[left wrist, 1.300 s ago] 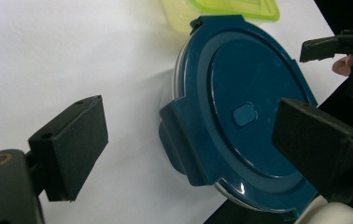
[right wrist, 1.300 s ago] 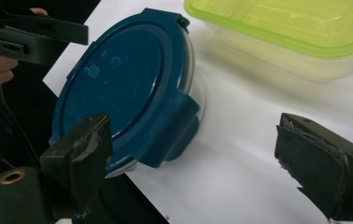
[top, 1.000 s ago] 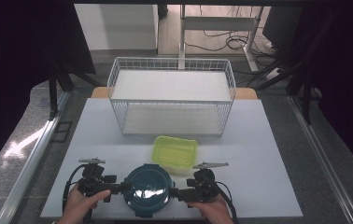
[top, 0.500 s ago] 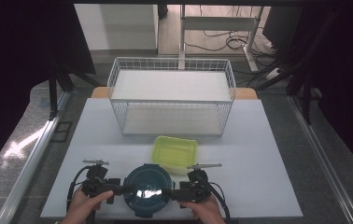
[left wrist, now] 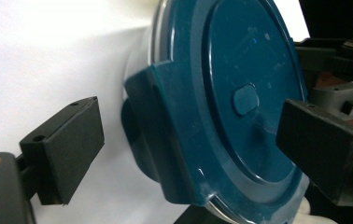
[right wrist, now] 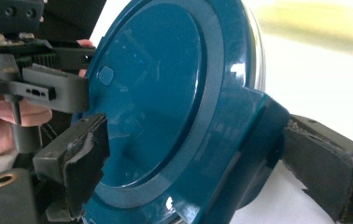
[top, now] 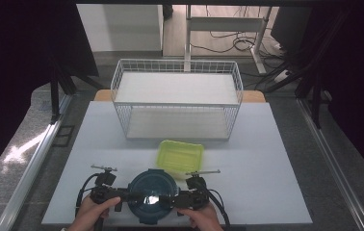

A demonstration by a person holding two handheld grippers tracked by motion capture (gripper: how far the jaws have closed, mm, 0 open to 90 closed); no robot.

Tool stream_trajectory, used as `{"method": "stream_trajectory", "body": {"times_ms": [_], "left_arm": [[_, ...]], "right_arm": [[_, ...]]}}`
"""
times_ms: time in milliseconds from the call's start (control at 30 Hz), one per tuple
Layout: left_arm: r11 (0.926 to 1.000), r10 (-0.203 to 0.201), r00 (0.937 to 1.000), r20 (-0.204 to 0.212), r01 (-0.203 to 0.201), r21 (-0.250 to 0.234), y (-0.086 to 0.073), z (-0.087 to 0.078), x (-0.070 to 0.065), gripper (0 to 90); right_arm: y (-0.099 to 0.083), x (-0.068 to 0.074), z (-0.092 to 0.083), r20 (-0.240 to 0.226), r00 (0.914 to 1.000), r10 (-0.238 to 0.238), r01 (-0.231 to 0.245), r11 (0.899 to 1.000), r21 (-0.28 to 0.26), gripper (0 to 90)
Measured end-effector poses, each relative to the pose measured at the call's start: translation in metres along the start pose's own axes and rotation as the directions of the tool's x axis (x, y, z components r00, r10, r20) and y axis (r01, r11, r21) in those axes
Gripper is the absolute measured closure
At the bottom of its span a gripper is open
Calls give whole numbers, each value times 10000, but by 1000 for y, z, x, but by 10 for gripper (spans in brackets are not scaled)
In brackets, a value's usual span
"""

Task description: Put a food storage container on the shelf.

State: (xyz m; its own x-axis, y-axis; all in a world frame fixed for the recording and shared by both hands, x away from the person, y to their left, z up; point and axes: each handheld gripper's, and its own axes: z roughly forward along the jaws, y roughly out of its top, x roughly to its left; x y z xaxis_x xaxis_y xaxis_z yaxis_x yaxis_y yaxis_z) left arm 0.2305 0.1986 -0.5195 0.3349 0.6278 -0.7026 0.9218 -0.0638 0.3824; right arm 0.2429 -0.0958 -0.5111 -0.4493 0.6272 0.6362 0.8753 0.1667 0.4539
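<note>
left hand-held gripper [left wrist: 188,144], right hand-held gripper [right wrist: 202,172], open astride lid [top: 151,192]

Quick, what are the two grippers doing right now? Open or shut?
Left gripper: open, jaws either side of the blue lid's latch tab, not touching.
Right gripper: open around the opposite tab.
</note>
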Motion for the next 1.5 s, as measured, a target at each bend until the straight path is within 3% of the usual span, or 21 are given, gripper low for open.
{"method": "stream_trajectory", "body": {"times_ms": [133, 267, 400, 567, 600, 700, 733, 1133, 1500], "left_arm": [[9998, -194, 9995, 244, 193, 29, -1, 2, 0, 111], [9985, -542, 9966, 618, 546, -48, -2, 2, -1, 150], [9976, -697, 9973, 236, 697, 36, -3, 1, -3, 198], [9969, -788, 9966, 228, 788, -1, -3, 0, -2, 235], [9957, -918, 9953, 309, 922, -91, -4, -1, -1, 243], [9954, -948, 9949, 341, 953, -133, -5, -2, -1, 258], [9956, -923, 9952, 332, 929, -146, -5, -3, -1, 268], [9953, -831, 9962, 248, 842, -473, -9, -9, -7, 326], [9949, -752, 9971, 121, 759, -667, -11, -13, -13, 350]], "right_arm": [[-1, -2, 3, -360, 9979, 531, -526, 9985, 124, 133], [-3, -3, 3, -349, 9973, 643, -639, 9979, 139, 162], [-3, -6, 2, -458, 9953, 855, -851, 9963, 120, 179], [-3, -4, 1, -360, 9940, 1034, -1032, 9946, 59, 204], [-3, -4, -2, -291, 9948, 975, -978, 9952, -90, 253], [-1, -3, -5, -185, 9958, 901, -905, 9956, -242, 283], [-2, -4, -6, -239, 9936, 1102, -1109, 9933, -324, 294], [-5, -2, -11, -244, 9872, 1574, -1586, 9857, -568, 334], [-6, 2, -15, -127, 9854, 1695, -1700, 9818, -846, 357]]}}
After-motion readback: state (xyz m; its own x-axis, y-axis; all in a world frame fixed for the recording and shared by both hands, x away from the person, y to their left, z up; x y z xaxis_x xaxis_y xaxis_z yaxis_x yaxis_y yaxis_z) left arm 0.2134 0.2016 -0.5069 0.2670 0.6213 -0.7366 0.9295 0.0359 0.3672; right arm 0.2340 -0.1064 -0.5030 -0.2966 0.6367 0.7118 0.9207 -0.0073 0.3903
